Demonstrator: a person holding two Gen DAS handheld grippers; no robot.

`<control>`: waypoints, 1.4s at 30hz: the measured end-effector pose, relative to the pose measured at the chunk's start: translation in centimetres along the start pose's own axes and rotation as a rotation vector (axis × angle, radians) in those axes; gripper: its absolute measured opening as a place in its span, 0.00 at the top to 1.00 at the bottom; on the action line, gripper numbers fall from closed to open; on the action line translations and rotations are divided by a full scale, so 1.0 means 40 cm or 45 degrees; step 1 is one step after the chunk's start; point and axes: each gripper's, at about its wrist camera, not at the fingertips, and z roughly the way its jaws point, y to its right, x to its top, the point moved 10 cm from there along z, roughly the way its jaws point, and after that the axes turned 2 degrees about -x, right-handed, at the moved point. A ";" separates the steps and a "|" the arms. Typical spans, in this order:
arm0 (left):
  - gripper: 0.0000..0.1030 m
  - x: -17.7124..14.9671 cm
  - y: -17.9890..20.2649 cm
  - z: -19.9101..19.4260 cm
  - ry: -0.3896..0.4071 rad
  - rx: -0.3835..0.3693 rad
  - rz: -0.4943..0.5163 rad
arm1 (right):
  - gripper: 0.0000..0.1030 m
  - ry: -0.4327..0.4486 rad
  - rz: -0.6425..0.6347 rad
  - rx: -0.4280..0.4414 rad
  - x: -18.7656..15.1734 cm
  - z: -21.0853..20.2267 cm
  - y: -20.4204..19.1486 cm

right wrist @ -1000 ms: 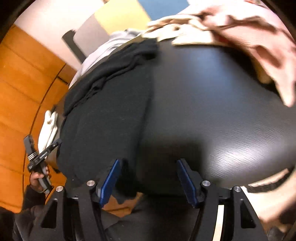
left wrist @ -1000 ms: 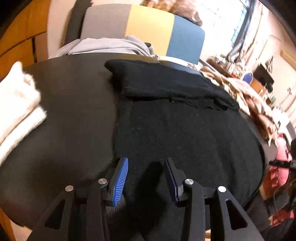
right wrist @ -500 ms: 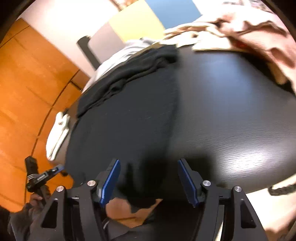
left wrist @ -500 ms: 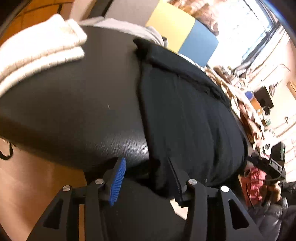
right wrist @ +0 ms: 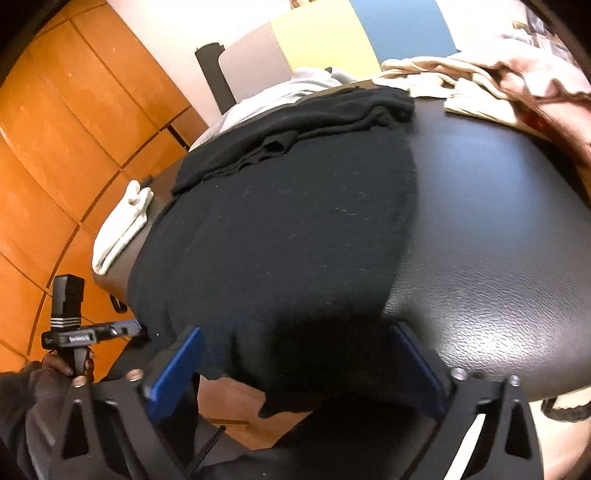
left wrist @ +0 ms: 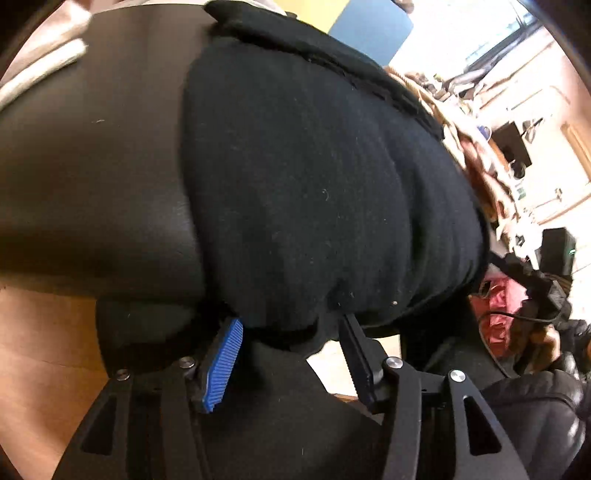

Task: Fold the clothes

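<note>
A soft black knit garment [left wrist: 314, 192] lay flat on the grained dark surface [right wrist: 498, 240], its hem drooping over the near edge. Both the left tongs [left wrist: 291, 354] and right tongs [right wrist: 295, 369] were opening, straddling that hem without pinching it.

Black leather-grain table [right wrist: 498, 229]. Orange wood-panelled wall [right wrist: 74, 122] to one side. Partition screen [right wrist: 332, 33] behind table, in grey, yellow and blue sections. Bright window [left wrist: 491, 33] beyond; cluttered shelves [left wrist: 517, 122] under it. Pale wooden floor [left wrist: 37, 350].
</note>
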 end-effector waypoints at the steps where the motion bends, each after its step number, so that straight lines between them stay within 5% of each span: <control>1: 0.47 0.006 0.005 0.011 -0.007 0.001 0.016 | 0.00 0.007 0.002 0.003 0.000 -0.002 0.001; 6: 0.48 0.012 0.000 0.048 -0.059 -0.022 -0.003 | 0.00 0.030 0.012 0.025 -0.005 -0.010 0.004; 10: 0.58 0.013 0.003 0.058 -0.076 -0.019 0.007 | 0.08 0.007 -0.097 -0.100 -0.020 -0.001 -0.003; 12: 0.77 0.011 0.010 0.056 -0.081 -0.060 0.005 | 0.23 0.009 -0.124 -0.185 -0.026 -0.009 0.011; 13: 0.82 0.013 0.018 0.054 -0.081 -0.090 0.004 | 0.41 0.014 -0.124 -0.226 -0.027 -0.017 0.023; 14: 0.84 0.015 0.026 0.052 -0.081 -0.119 0.003 | 0.63 0.022 -0.111 -0.261 -0.028 -0.026 0.038; 16: 0.85 0.015 0.049 0.049 -0.090 -0.162 0.042 | 0.79 0.031 -0.038 -0.244 -0.031 -0.043 0.069; 21: 0.85 0.032 0.110 0.006 -0.058 -0.327 0.089 | 0.95 0.031 0.197 -0.062 -0.023 -0.056 0.094; 25: 0.87 0.070 0.145 -0.049 0.025 -0.504 0.046 | 0.95 0.032 0.384 0.105 -0.023 -0.040 0.103; 28: 0.87 0.077 0.132 -0.049 0.032 -0.493 0.026 | 0.94 0.038 0.455 0.163 -0.027 -0.038 0.112; 30: 0.87 0.074 0.130 -0.040 0.021 -0.486 0.029 | 0.84 0.014 0.457 0.182 -0.037 -0.045 0.094; 33: 0.87 0.070 0.142 -0.028 0.003 -0.498 0.042 | 0.39 -0.054 0.428 0.202 -0.062 -0.053 0.063; 34: 0.87 0.068 0.145 -0.024 -0.003 -0.502 0.046 | 0.17 -0.087 0.407 0.168 -0.077 -0.048 0.057; 35: 0.87 0.071 0.143 -0.024 -0.004 -0.507 0.041 | 0.06 -0.121 0.386 0.133 -0.092 -0.043 0.050; 42: 0.87 0.053 0.120 -0.028 -0.004 -0.503 0.022 | 0.08 -0.164 0.410 0.016 -0.109 0.042 0.033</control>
